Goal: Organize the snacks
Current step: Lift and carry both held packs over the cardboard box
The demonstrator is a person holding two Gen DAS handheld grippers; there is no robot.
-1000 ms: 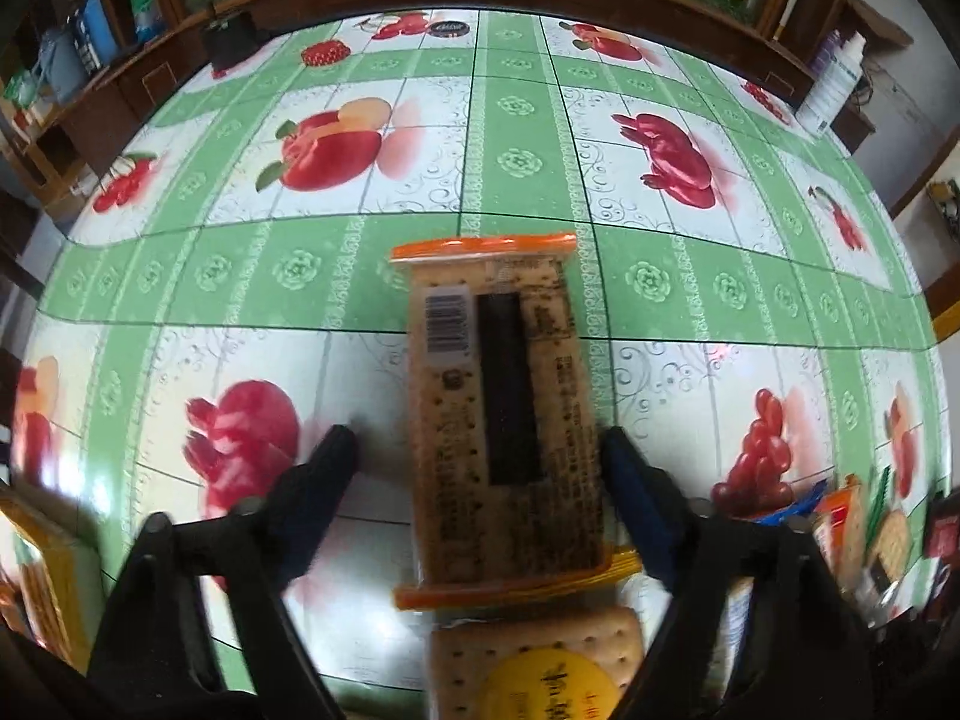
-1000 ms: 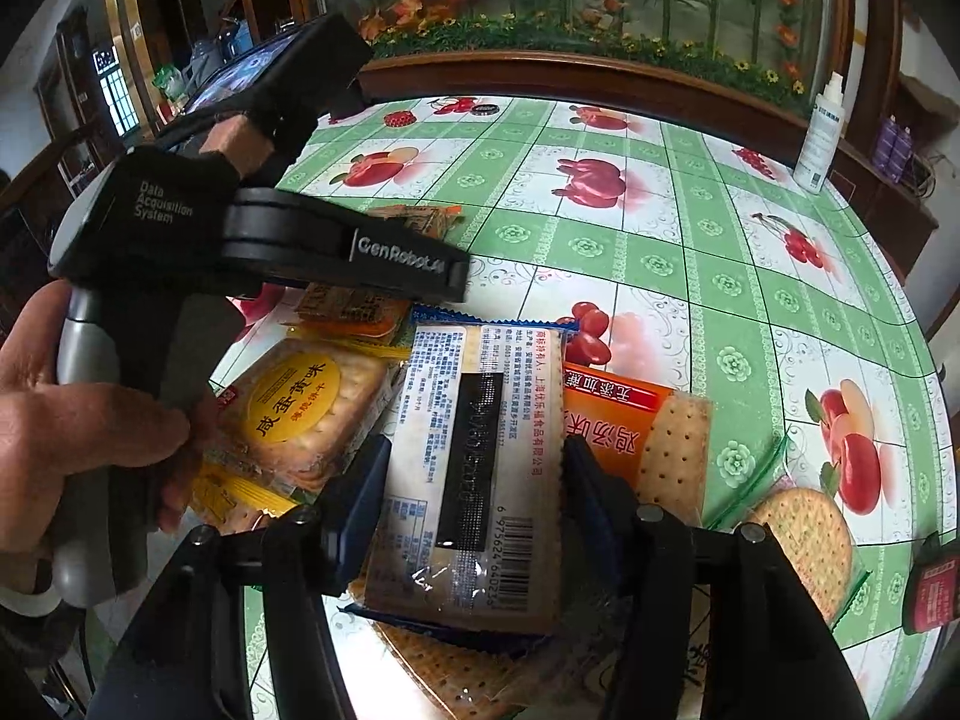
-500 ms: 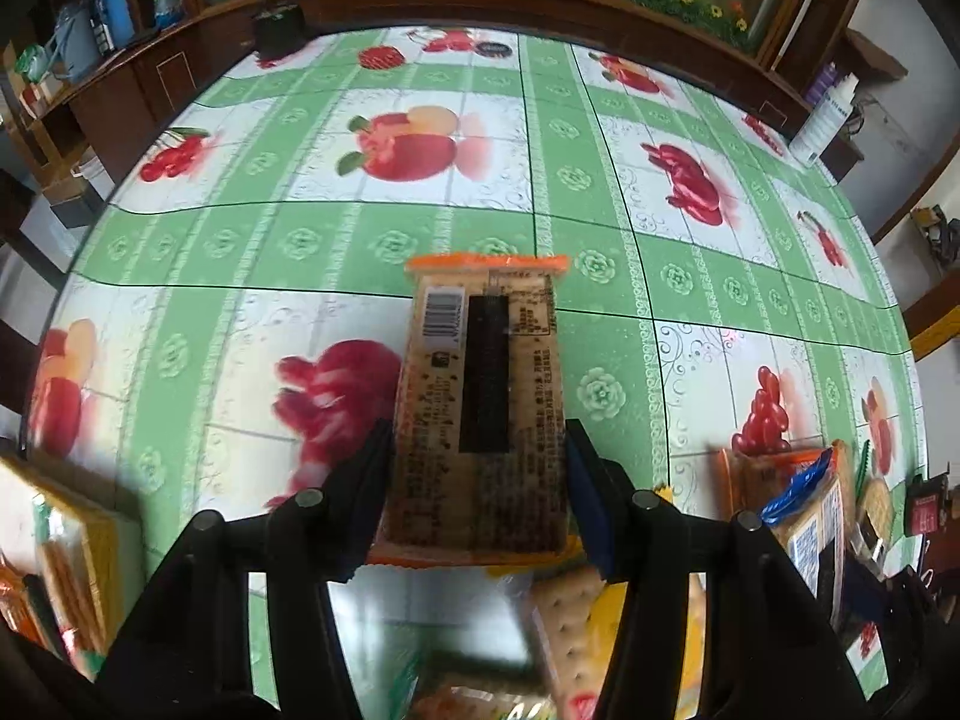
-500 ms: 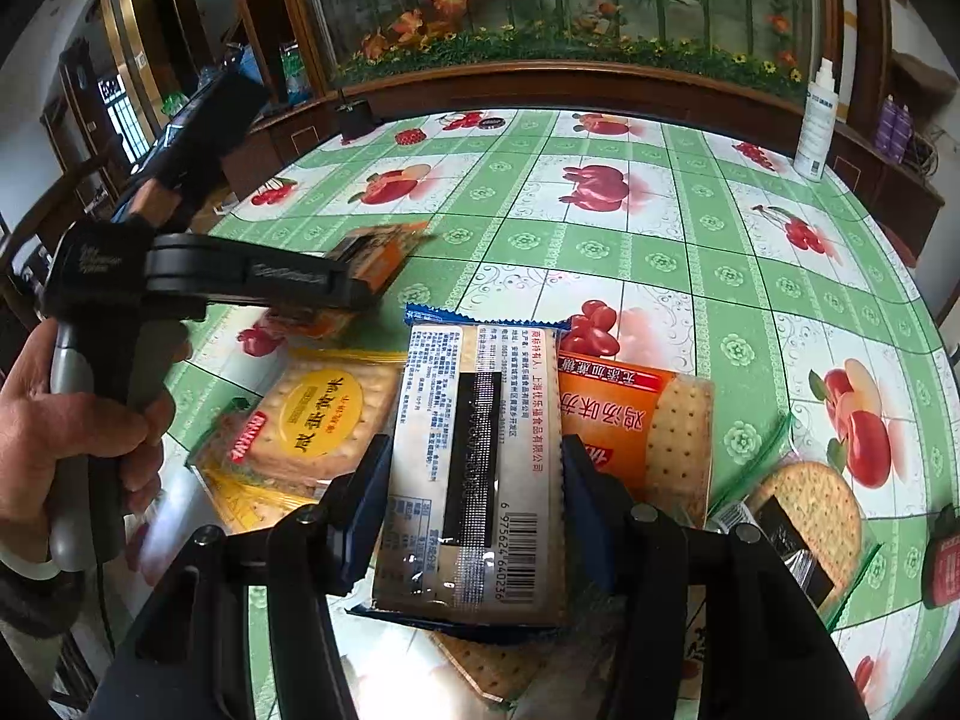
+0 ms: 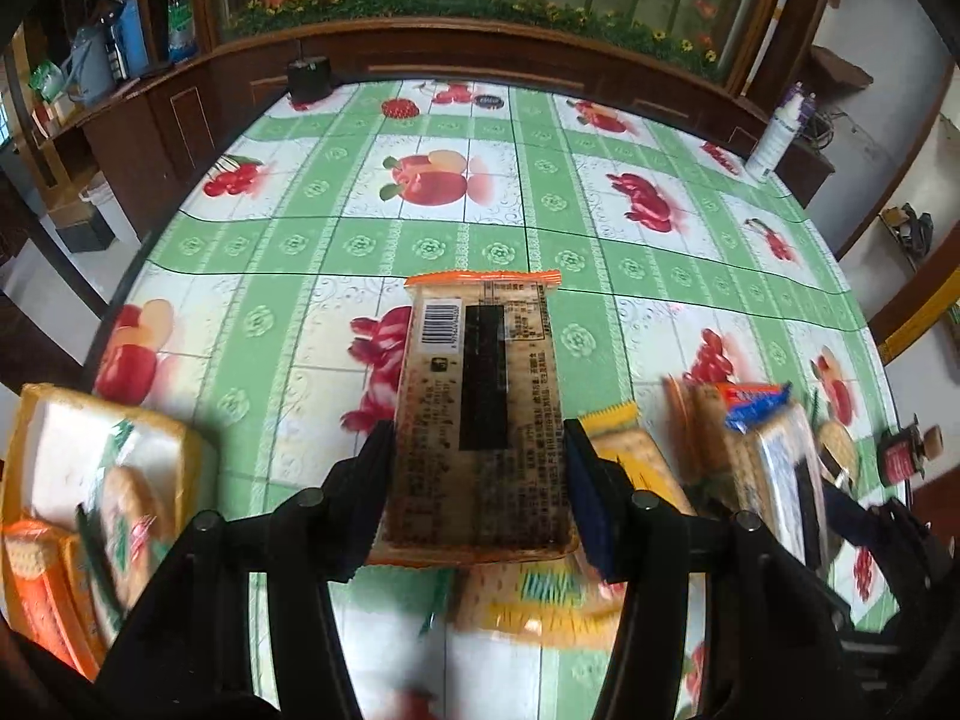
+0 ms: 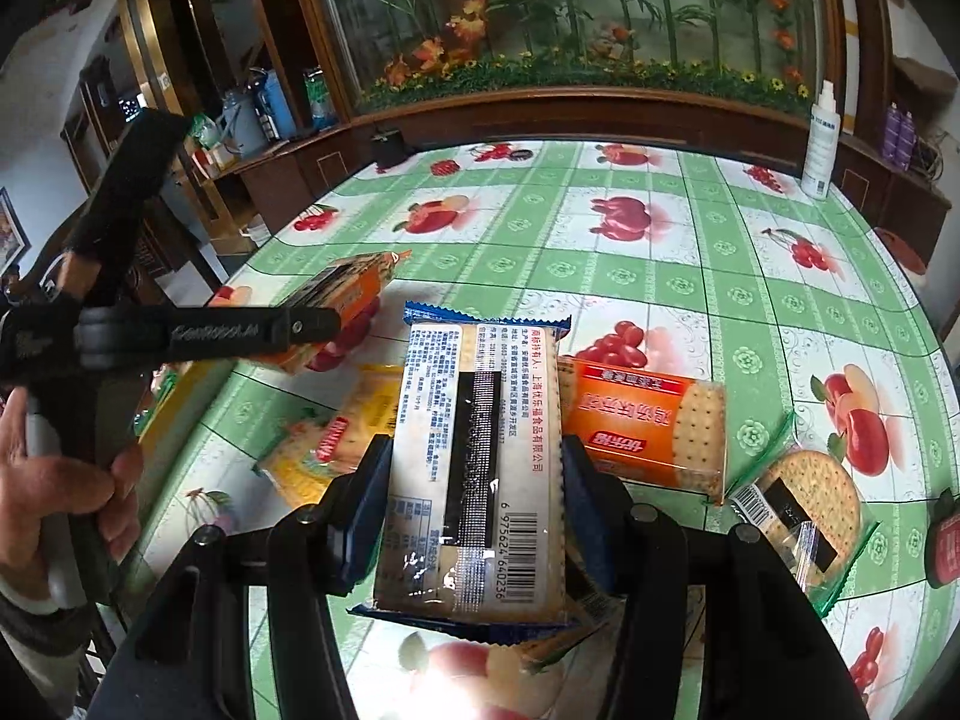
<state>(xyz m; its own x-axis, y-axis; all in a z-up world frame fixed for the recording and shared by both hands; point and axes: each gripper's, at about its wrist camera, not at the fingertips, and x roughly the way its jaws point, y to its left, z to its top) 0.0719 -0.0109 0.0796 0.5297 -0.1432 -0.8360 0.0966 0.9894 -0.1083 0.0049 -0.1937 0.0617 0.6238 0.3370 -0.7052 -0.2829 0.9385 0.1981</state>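
My left gripper (image 5: 477,450) is shut on an orange-edged cracker packet (image 5: 480,414) and holds it above the fruit-print tablecloth (image 5: 480,222). The same packet (image 6: 342,294) and the left gripper show at the left of the right wrist view. My right gripper (image 6: 474,468) is shut on a blue-edged cracker packet (image 6: 477,456), lifted over a pile of snacks. The blue packet also shows in the left wrist view (image 5: 780,456).
A yellow tray (image 5: 36,420) with cracker packets sits at the left table edge. Loose packets lie below: an orange one (image 6: 642,426), a yellow one (image 6: 336,450), a round cracker bag (image 6: 810,510). A white bottle (image 6: 819,144) stands far right.
My left gripper closed on the orange-edged packet, then lifted it and swung left toward the tray. My right gripper has raised the blue-edged packet higher above the pile.
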